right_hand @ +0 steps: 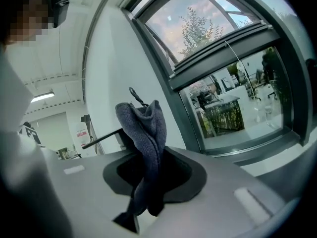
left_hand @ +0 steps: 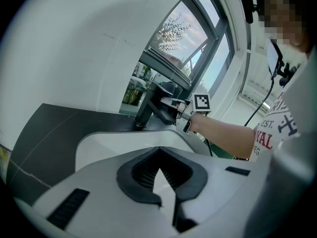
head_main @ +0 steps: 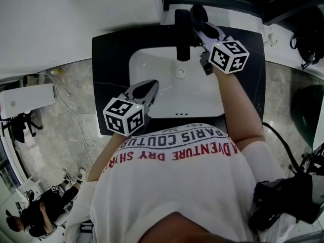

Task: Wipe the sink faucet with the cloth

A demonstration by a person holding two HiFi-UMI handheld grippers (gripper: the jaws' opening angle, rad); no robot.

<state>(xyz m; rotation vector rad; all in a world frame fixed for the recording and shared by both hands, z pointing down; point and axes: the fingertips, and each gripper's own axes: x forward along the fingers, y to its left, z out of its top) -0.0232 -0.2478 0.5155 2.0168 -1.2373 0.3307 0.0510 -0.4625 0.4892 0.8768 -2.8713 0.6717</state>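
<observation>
The black faucet (head_main: 182, 37) stands at the back of the white sink (head_main: 152, 65). My right gripper (head_main: 200, 25) is just right of the faucet's top, shut on a dark grey-blue cloth (head_main: 198, 12). In the right gripper view the cloth (right_hand: 143, 133) stands up bunched from the closed jaws of my right gripper (right_hand: 134, 216). My left gripper (head_main: 147, 89) hovers over the sink's front left, shut and empty. From the left gripper (left_hand: 166, 208) view, the faucet (left_hand: 147, 108) and the right gripper (left_hand: 174, 106) show beyond the basin.
A black countertop (head_main: 111, 49) surrounds the sink, with a white wall and window behind. The drain (head_main: 179, 73) sits mid-basin. On the floor at left are a white box (head_main: 28, 97) and cables. Black gear (head_main: 283, 201) hangs at the person's right side.
</observation>
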